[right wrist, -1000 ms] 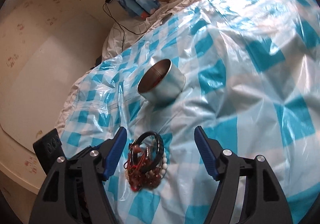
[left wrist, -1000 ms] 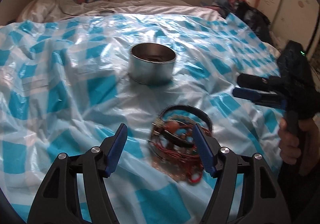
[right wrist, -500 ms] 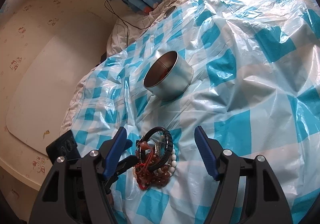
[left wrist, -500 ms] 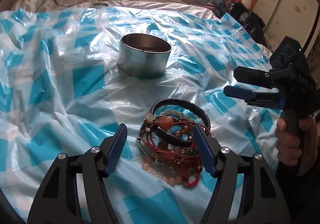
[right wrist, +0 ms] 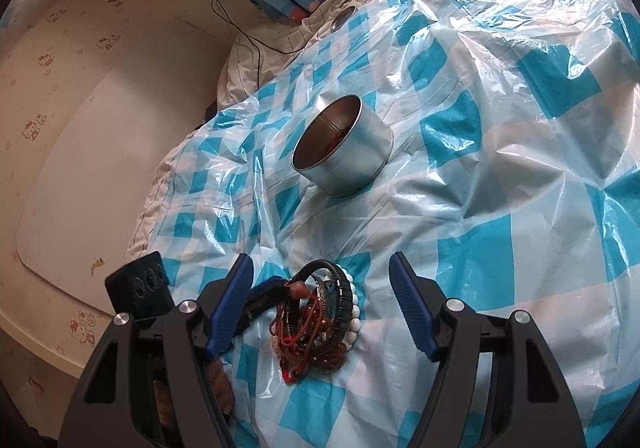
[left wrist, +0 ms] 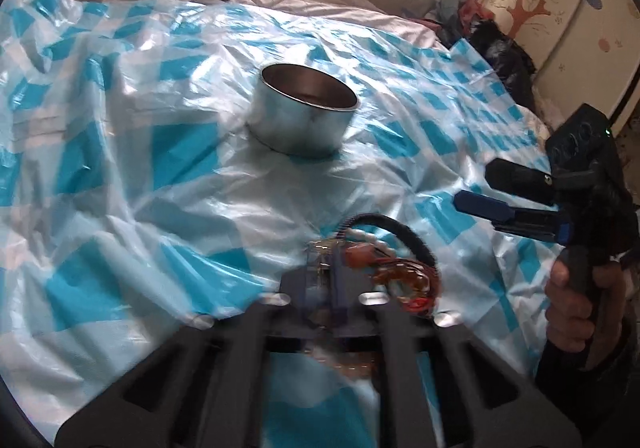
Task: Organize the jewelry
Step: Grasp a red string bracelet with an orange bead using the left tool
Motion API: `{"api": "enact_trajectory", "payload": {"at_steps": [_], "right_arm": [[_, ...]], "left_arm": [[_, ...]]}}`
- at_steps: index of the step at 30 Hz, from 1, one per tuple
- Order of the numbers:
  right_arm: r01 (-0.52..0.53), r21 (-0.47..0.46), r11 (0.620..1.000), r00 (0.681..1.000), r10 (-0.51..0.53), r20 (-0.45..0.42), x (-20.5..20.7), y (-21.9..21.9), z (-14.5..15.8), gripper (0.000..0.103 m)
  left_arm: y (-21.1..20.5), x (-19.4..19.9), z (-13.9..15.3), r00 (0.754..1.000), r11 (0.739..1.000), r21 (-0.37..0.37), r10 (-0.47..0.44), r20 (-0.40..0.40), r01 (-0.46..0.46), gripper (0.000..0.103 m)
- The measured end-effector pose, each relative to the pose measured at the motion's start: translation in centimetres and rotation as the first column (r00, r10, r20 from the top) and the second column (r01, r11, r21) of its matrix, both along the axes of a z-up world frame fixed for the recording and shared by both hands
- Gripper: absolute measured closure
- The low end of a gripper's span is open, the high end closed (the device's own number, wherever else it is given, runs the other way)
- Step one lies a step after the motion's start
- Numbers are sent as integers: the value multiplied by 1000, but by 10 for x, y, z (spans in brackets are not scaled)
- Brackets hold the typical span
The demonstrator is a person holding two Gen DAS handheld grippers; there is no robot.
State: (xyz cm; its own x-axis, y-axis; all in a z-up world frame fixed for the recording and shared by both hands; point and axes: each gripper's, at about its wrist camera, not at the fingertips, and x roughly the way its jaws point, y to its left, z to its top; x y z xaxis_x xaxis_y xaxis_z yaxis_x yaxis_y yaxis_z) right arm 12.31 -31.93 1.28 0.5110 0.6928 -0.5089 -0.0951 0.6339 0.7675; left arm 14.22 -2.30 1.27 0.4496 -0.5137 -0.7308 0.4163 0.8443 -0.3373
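Bracelets (right wrist: 320,320) lie in a tangled heap on the blue-checked plastic sheet (right wrist: 500,176), well short of the round metal tin (right wrist: 344,146); the left gripper (left wrist: 324,268) is clenched at the heap's near edge, though blur hides which strand, if any, it has pinched; the right gripper (right wrist: 320,284) hangs released, jaws wide on either side of the pile, touching nothing. The pieces look light and limp, cords and beads snagged together, so one strand may drag the rest; the stiff black band (right wrist: 340,288) seems the surest hold.
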Motion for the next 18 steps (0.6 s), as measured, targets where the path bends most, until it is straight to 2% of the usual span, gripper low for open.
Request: {"api": "enact_trajectory", "payload": {"at_steps": [6, 10, 18], "right_arm": [[2, 1, 1000, 1000, -2, 0, 0, 0, 0, 35], [2, 3, 1000, 1000, -2, 1, 0, -1, -1, 35], [-16, -22, 1000, 1000, 16, 22, -1, 5, 5, 35]], "left_arm": [[1, -3, 7, 999, 1000, -15, -24, 23, 25, 99], [8, -5, 17, 998, 999, -37, -8, 60, 10, 100], [30, -5, 41, 993, 990, -137, 32, 112, -17, 100]]}}
